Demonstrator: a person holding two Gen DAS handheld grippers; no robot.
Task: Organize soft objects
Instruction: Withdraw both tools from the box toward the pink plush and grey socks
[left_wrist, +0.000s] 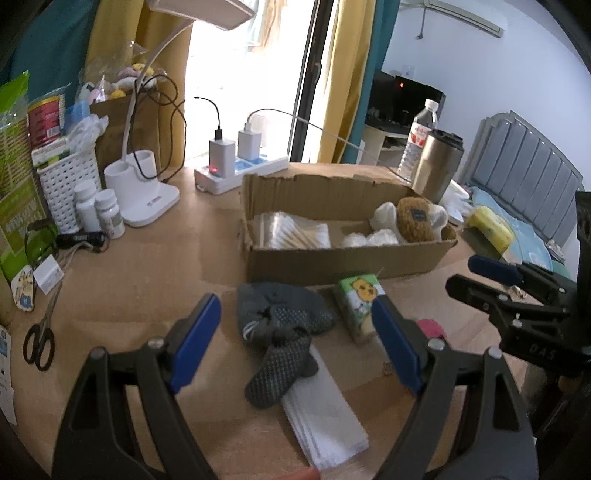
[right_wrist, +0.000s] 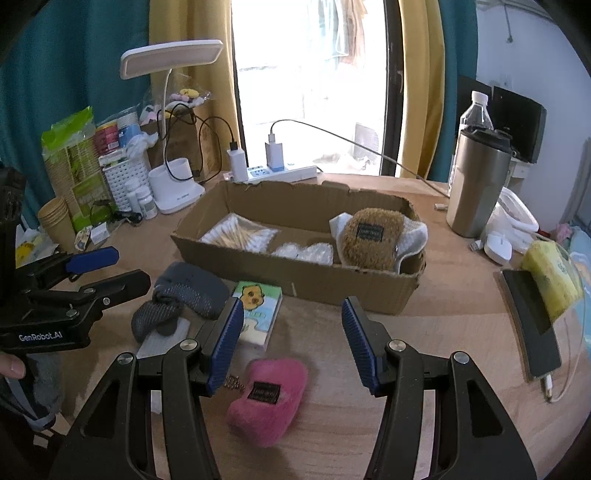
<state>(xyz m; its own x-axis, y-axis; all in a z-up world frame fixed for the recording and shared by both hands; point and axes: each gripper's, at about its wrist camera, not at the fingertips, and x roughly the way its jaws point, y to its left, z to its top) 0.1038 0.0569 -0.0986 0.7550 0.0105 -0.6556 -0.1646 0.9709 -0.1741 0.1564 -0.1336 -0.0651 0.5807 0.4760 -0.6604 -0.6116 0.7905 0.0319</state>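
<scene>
A cardboard box (left_wrist: 343, 258) (right_wrist: 295, 275) on the wooden table holds cotton swabs (right_wrist: 240, 234), white cotton pads (right_wrist: 306, 253), a brown plush pouch (right_wrist: 369, 240) (left_wrist: 415, 219) and a white cloth. In front of it lie grey socks (left_wrist: 280, 325) (right_wrist: 184, 295), a green tissue pack (left_wrist: 360, 302) (right_wrist: 256, 314), white folded masks (left_wrist: 325, 413) and a pink plush pouch (right_wrist: 267, 397) (left_wrist: 430, 328). My left gripper (left_wrist: 295, 339) is open above the socks. My right gripper (right_wrist: 291, 341) is open just above the pink pouch.
At the back left stand a desk lamp (right_wrist: 173, 192), a white basket (left_wrist: 68, 184), pill bottles (left_wrist: 98, 212) and a power strip (left_wrist: 240, 171). Scissors (left_wrist: 38, 339) lie at the left. A steel tumbler (right_wrist: 476, 184), water bottle (right_wrist: 474, 110), phone (right_wrist: 532, 321) and yellow sponge (right_wrist: 552, 273) are right.
</scene>
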